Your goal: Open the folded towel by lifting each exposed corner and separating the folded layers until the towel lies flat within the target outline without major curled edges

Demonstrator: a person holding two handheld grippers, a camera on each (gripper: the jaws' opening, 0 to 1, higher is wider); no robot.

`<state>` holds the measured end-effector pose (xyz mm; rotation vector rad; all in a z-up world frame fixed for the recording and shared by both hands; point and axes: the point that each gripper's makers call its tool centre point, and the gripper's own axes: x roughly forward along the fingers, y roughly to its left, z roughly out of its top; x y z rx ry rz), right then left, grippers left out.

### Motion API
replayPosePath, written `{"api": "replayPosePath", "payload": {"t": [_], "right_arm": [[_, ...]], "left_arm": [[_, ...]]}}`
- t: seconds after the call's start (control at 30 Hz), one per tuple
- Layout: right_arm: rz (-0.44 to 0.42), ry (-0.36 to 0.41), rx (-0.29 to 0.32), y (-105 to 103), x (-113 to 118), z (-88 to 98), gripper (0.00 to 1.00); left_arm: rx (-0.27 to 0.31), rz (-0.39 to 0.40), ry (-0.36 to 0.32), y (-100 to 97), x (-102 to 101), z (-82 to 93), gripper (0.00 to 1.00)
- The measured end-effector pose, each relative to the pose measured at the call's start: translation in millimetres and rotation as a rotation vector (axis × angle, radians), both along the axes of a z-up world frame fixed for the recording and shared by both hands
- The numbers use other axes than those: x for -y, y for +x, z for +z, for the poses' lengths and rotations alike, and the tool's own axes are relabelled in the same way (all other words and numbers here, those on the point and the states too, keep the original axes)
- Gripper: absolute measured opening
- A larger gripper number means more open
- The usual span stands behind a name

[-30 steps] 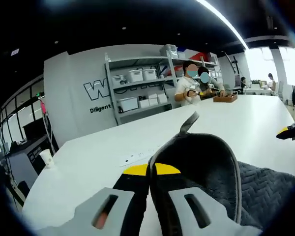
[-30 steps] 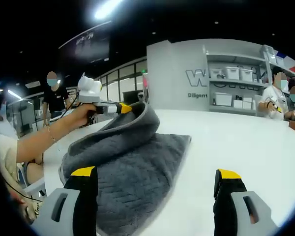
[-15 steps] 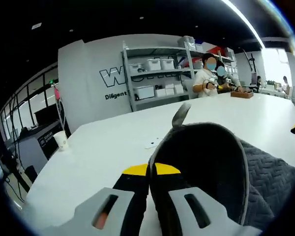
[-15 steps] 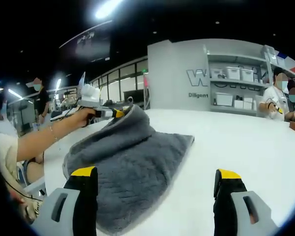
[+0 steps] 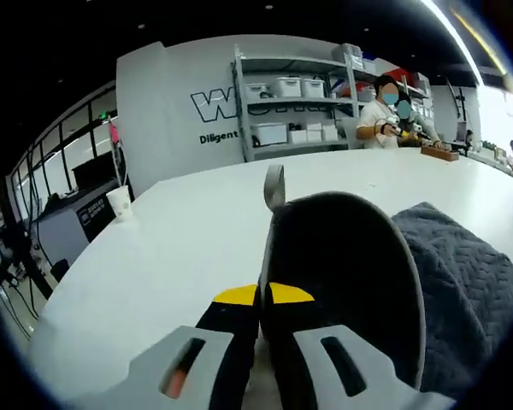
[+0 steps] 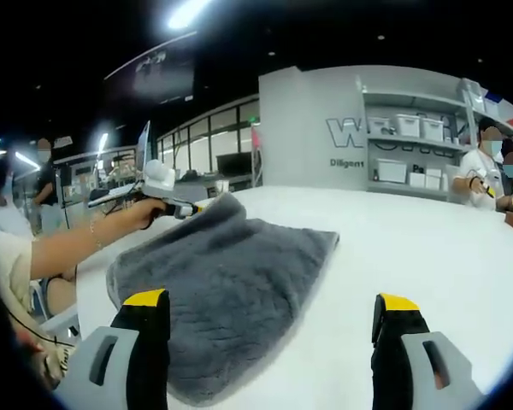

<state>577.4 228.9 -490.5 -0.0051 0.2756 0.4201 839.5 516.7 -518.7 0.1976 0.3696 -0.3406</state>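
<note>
The grey towel (image 6: 222, 299) lies on the white table (image 6: 427, 256), filling the lower left and centre of the right gripper view, its quilted face up and one corner raised at the upper left of the cloth. That corner is pinched by the left hand-held gripper (image 6: 192, 207), whose jaws are pressed together on the cloth edge; in the left gripper view the same fold curls up over the yellow-tipped jaws at lower centre, with a small tag (image 5: 274, 186) standing up from the hem. The right hand-held gripper (image 6: 269, 303) hangs spread and empty at the bottom of its view, one jaw over the near towel edge, the other over bare table. The step in hand looks like drawing a top layer open; to do it well, the corner should probably be carried low and outward so the layer peels rather than bunches, while the free gripper could pin the near edge. No target outline is visible. The table stretches bare toward the upper right, giving room; a paper cup (image 5: 120, 203) stands well apart at the left edge.
</note>
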Motion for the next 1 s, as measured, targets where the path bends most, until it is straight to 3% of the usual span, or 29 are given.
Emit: {"api": "replayPosePath", "payload": {"t": [0.3,0.4,0.53,0.7,0.87,1.0], "right_arm": [[0.004,-0.003,-0.003,0,-3,-0.4,0.99],[0.006,-0.005,-0.005,1,-4,-1.2,0.99],[0.008,-0.007,-0.009,1,-5,-2.3,0.99],[0.010,-0.011,-0.015,1,-6,-3.8,0.99],[0.012,-0.007,-0.016,1,-7,-3.5,0.98],[0.010,-0.009,-0.018,1,-7,-4.1,0.98]], "left_arm": [[-0.015,0.003,0.035,-2.4,-5,-14.8,0.07],[-0.002,-0.004,0.048,-5.4,-7,-12.9,0.14],[0.016,-0.040,0.017,-8.7,-5,-6.2,0.25],[0.087,-0.052,0.015,-12.5,-9,13.8,0.37],[0.202,-0.054,-0.027,-17.1,-13,46.4,0.61],[0.227,-0.094,-0.079,-27.6,-8,60.9,0.71]]}}
